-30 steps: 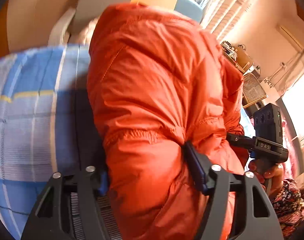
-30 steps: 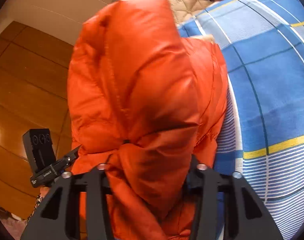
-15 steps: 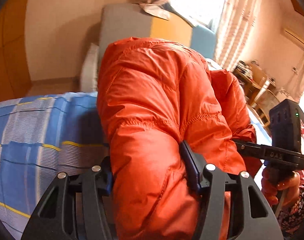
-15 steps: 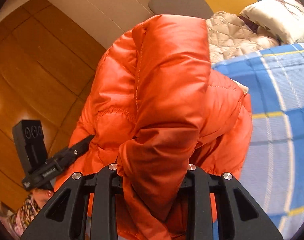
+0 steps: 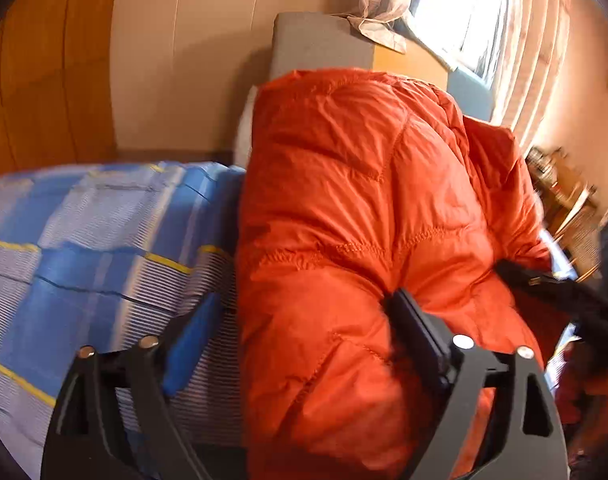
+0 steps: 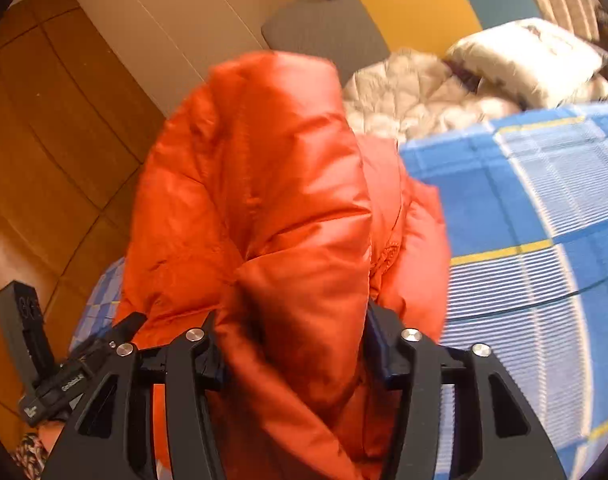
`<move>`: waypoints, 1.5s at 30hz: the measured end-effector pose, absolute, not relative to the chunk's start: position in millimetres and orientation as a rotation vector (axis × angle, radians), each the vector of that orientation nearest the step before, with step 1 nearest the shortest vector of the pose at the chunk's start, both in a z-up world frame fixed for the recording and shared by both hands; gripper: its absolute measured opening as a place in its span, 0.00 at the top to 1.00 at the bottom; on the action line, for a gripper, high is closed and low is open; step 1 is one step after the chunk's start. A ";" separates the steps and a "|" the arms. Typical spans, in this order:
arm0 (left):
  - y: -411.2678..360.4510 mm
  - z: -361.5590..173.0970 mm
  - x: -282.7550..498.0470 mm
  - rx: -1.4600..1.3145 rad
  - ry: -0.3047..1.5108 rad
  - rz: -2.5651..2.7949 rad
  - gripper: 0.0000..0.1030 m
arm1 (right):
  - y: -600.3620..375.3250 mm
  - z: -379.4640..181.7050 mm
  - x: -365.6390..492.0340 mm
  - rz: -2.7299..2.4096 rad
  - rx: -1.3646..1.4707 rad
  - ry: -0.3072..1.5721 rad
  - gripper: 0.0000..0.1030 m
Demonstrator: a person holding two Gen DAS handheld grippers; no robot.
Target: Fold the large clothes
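A puffy orange jacket lies bunched on the blue plaid bed sheet. My left gripper straddles its near end with jaws opening. The blue left pad stands clear of the fabric over the sheet, while the right pad touches the jacket. In the right wrist view a thick fold of the jacket fills my right gripper. Those jaws are opening too, with fabric still against both pads. The left gripper's black housing shows at lower left beside the jacket.
A grey, orange and teal headboard backs the bed. A beige quilted garment and a pillow lie near it. Wooden wardrobe panels stand left, and curtains with a cluttered shelf stand right.
Both grippers carried the jacket across the bed and tipped up, bringing the headboard into view. The left jaws spread and the left pad came off the fabric. The right jaws widened.
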State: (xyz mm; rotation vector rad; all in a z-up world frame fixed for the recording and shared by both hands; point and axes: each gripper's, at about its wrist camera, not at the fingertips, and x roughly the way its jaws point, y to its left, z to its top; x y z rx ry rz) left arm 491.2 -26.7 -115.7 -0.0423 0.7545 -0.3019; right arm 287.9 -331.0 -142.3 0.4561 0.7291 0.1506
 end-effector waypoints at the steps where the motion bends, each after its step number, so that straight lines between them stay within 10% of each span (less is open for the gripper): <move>1: -25.8 -110.2 486.9 -0.030 0.749 -0.300 0.14 | -329.6 -133.9 278.8 0.145 0.435 0.700 0.46; 13: -35.4 -57.8 512.7 0.039 0.714 -0.182 0.10 | -299.6 -55.1 327.3 -0.047 0.216 0.549 0.58; 28: -65.2 -110.8 538.4 0.037 0.780 -0.300 0.02 | -315.6 -166.8 342.5 -0.225 0.264 0.731 0.62; 45: -74.9 -122.9 527.8 0.102 0.729 -0.239 0.02 | -314.8 -172.6 350.8 -0.248 0.233 0.742 0.62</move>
